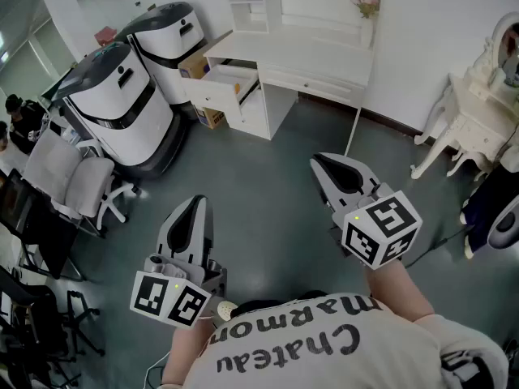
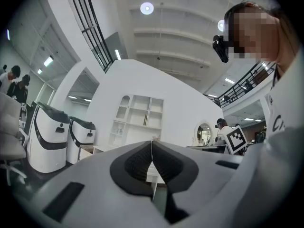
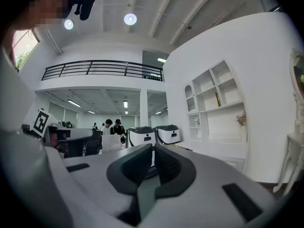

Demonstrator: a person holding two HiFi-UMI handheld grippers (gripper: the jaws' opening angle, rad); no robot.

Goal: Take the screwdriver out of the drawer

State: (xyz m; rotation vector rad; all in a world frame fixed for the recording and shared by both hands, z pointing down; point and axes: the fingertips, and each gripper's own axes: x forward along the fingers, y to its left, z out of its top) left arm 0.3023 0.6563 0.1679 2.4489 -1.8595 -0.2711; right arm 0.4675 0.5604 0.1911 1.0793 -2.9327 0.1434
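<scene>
Hovering empty, left tongs [image 1: 197, 201], right tongs [image 1: 317, 163], far from drawer [image 1: 229, 82]

- Head view: from high above, tipped steeply down over the left gripper [image 1: 195, 203] and right gripper [image 1: 321, 162], with the grey floor [image 1: 276, 185] below and the white desk [image 1: 308, 59] well ahead.
- Left gripper view: low, close over its own jaws, facing roughly level toward the shelf unit [image 2: 137, 120].
- Right gripper view: equally low and level, with the shelf unit off to its right.
- All three views share the white desk and the two white machines [image 3: 154, 136]; each gripper view catches the other's marker cube [image 2: 236, 137].
</scene>
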